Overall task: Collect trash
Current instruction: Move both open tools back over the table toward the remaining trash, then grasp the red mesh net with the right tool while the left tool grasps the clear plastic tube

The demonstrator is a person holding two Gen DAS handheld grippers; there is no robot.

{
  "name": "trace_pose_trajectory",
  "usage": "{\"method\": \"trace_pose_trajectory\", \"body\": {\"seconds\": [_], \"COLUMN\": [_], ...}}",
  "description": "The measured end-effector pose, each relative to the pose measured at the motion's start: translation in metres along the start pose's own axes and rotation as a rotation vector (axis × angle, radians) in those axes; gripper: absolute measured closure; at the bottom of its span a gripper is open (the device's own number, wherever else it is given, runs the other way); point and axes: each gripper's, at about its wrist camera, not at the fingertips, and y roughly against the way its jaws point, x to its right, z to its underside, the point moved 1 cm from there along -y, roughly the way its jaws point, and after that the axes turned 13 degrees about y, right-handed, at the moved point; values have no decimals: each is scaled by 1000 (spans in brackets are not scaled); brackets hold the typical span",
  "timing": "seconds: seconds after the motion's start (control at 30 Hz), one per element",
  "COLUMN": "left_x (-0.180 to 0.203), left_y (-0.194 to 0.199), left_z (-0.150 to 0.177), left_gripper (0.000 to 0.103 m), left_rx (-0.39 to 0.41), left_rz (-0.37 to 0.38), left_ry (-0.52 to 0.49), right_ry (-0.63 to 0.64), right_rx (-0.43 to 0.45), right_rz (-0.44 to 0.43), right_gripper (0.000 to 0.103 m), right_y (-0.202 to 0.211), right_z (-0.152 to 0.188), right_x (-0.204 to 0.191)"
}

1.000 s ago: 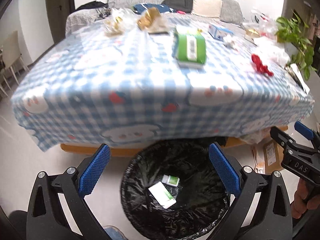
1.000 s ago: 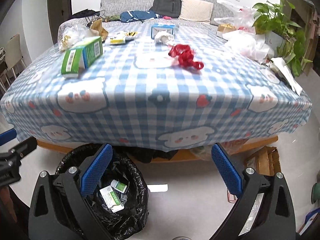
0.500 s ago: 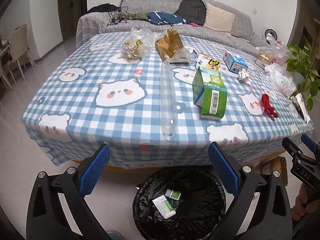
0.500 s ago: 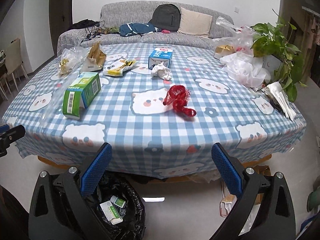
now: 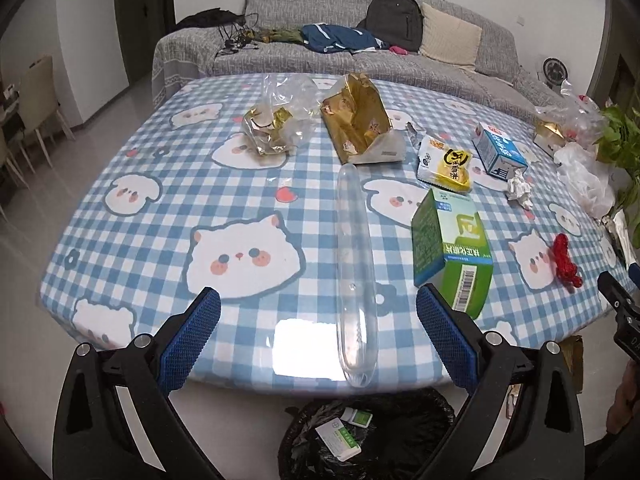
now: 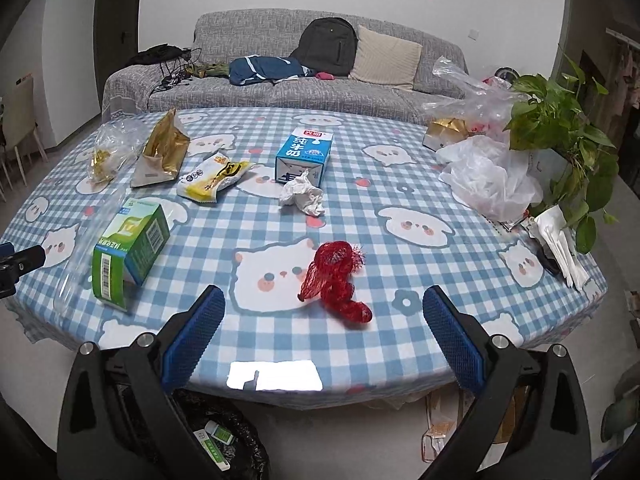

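My left gripper [image 5: 318, 322] is open and empty, above the near table edge, with a long clear plastic tube [image 5: 354, 268] lying between its fingers. A green carton [image 5: 454, 250] lies to its right. My right gripper [image 6: 324, 320] is open and empty, just short of a red mesh net [image 6: 336, 280]. The green carton [image 6: 130, 248] lies to its left. A black-lined trash bin [image 5: 368, 436] with small boxes inside stands on the floor below the table edge; it also shows in the right wrist view [image 6: 224, 440].
On the blue checked tablecloth [image 6: 420, 312] lie a gold foil bag [image 5: 356, 120], a clear bag [image 5: 280, 120], a yellow snack packet [image 5: 446, 164], a blue milk carton [image 6: 304, 154], crumpled tissue [image 6: 302, 196], white plastic bags [image 6: 488, 176] and a potted plant [image 6: 560, 140]. A grey sofa [image 6: 280, 80] stands behind.
Both grippers have risen from near the bin up to table height and moved forward over the table edge. The bin has dropped to the bottom of both views. Both stay open.
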Motion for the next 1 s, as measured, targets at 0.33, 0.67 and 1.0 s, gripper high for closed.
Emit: {"method": "trace_pose_trajectory", "body": {"seconds": [0.33,0.67,1.0], "left_x": [5,6,16], "left_y": [-41,-87,-103], "left_z": [-42,-58,-54], "left_gripper": [8,14,31], "left_rx": [-9,-57,-101], "left_rz": [-30,-50,-18], "left_ry": [-13,-23,-13], "right_ry": [-30,-91,-98], "right_rx": [-53,-164,-217], "right_rz": [-14,-52,-66], "right_gripper": [9,28,51], "right_y": [-49,-108,-122], "right_z": [-19,-20,-18], "right_x": [11,19,14]}}
